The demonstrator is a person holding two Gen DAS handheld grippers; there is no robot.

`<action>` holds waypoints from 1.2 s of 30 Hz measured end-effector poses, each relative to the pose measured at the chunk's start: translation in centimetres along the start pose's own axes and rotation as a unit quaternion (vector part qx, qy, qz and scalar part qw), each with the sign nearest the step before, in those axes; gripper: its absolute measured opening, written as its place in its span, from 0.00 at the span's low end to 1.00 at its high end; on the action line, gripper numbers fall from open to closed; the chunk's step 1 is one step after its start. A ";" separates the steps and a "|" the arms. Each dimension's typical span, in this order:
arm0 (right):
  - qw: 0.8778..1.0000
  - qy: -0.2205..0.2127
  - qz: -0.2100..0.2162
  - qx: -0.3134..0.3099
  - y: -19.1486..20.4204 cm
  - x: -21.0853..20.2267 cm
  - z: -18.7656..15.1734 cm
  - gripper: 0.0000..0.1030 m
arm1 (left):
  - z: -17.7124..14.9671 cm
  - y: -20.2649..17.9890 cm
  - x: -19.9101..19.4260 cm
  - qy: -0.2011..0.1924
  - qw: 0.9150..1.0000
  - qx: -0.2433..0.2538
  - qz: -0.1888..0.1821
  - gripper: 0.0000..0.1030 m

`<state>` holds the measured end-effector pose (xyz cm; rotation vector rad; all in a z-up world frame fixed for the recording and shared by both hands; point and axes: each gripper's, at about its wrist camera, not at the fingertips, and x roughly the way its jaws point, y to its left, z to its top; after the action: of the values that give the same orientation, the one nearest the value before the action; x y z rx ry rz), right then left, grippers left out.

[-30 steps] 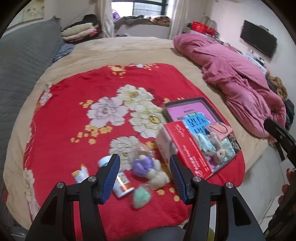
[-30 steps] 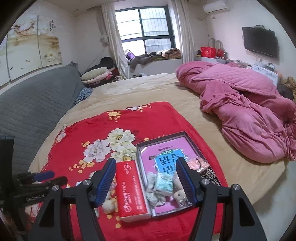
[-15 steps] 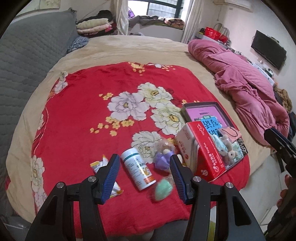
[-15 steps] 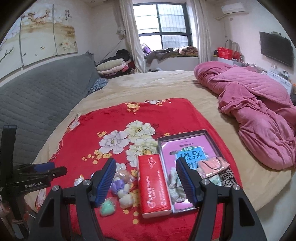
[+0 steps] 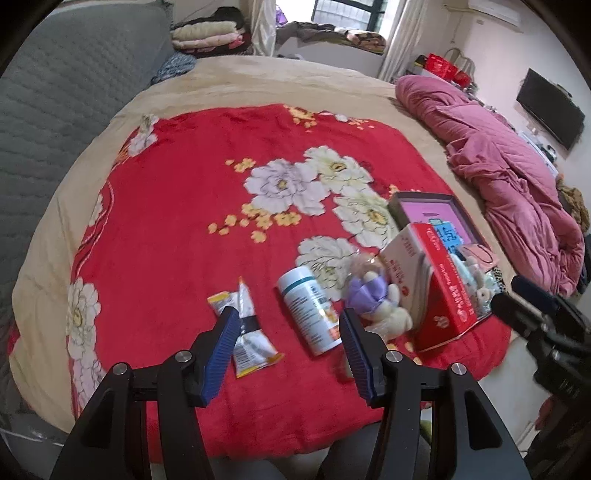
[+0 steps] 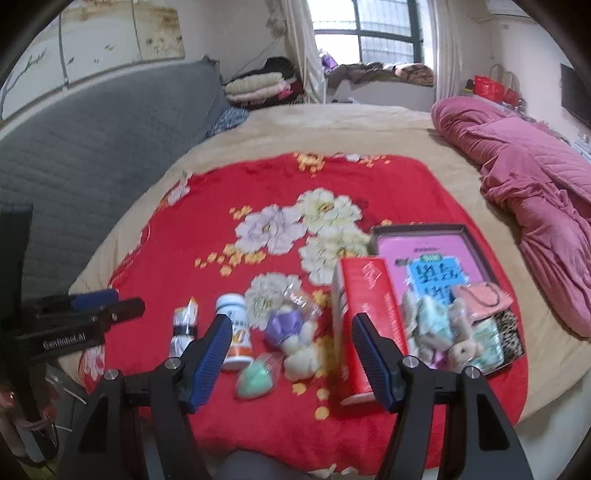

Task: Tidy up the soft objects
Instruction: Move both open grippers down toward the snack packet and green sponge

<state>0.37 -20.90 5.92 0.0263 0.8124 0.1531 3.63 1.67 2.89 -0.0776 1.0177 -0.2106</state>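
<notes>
A red flowered blanket (image 5: 177, 206) covers the beige bed (image 5: 236, 81). A pink quilt (image 5: 509, 177) lies bunched along the far side. A grey headboard (image 6: 92, 147) runs on the left, with folded clothes (image 6: 258, 85) stacked near the window (image 6: 369, 33). A TV (image 5: 550, 107) hangs on the wall.

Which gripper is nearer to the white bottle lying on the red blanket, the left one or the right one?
Left. The left gripper hovers open right before the white bottle, framing it. The right gripper faces the purple plush, with the bottle by its left finger.
</notes>
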 end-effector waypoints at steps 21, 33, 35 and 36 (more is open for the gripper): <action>0.999 0.052 0.003 0.003 1.5 3.8 -3.3 0.65 | -2.1 1.5 2.7 0.035 0.999 -0.009 -0.005 0.57; 0.996 0.087 0.006 0.002 1.7 6.8 -4.9 0.65 | -3.0 1.7 5.9 0.066 0.998 -0.012 0.000 0.57; 0.996 0.094 0.008 0.002 1.8 7.4 -5.1 0.65 | -3.2 2.0 6.3 0.070 0.997 -0.015 0.001 0.57; 0.995 0.097 0.009 0.002 1.9 7.7 -5.2 0.65 | -3.2 2.1 6.5 0.073 0.997 -0.017 0.001 0.57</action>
<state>1.57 -18.04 -3.05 0.0224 1.0069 0.1737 4.50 2.49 -4.60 -0.0928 1.1674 -0.1986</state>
